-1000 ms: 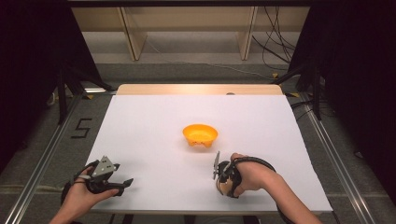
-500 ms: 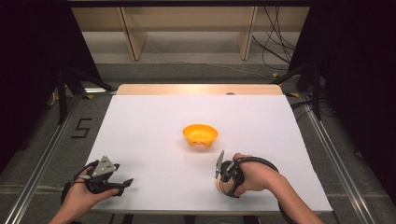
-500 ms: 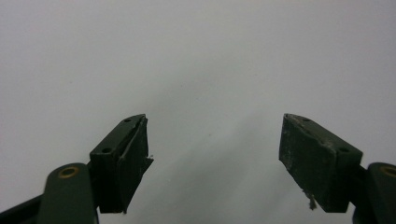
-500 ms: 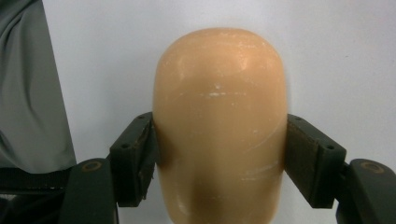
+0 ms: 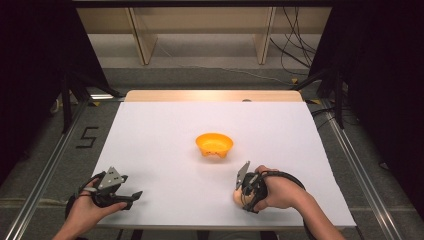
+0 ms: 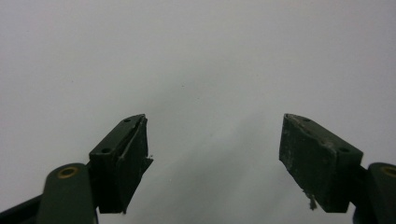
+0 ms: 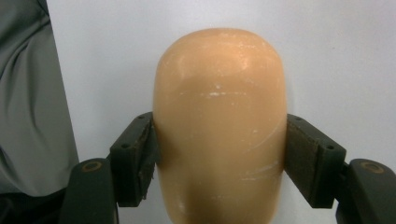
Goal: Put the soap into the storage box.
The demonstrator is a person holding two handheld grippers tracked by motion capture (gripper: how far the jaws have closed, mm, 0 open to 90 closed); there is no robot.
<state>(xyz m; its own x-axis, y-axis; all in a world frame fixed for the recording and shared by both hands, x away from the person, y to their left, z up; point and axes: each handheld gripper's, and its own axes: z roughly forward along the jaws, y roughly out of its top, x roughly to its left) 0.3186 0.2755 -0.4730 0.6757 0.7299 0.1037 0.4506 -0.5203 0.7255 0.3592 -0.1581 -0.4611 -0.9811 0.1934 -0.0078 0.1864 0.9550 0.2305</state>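
Observation:
A smooth peach-coloured egg-shaped object [image 7: 219,121] sits between the jaws of my right gripper [image 7: 219,156], both pads pressed against its sides. In the high view that gripper [image 5: 244,192] is near the table's front edge, right of centre, with the peach object [image 5: 237,197] under the hand. An orange bowl [image 5: 214,145] stands at the middle of the white table [image 5: 160,130], a little beyond the right gripper. My left gripper [image 5: 131,196] rests at the front left, open; its jaws [image 6: 212,158] are wide apart with bare white surface between them.
Grey cloth [image 7: 32,93] lies past the table edge at the left of the right gripper view. Wooden shelving legs [image 5: 142,40] and cables [image 5: 295,35] stand on the floor beyond the table. Metal rails [image 5: 45,165] run along both sides.
The right hand and its gripper have drifted slightly to the right along the front edge, still holding the peach object. The left gripper has not moved.

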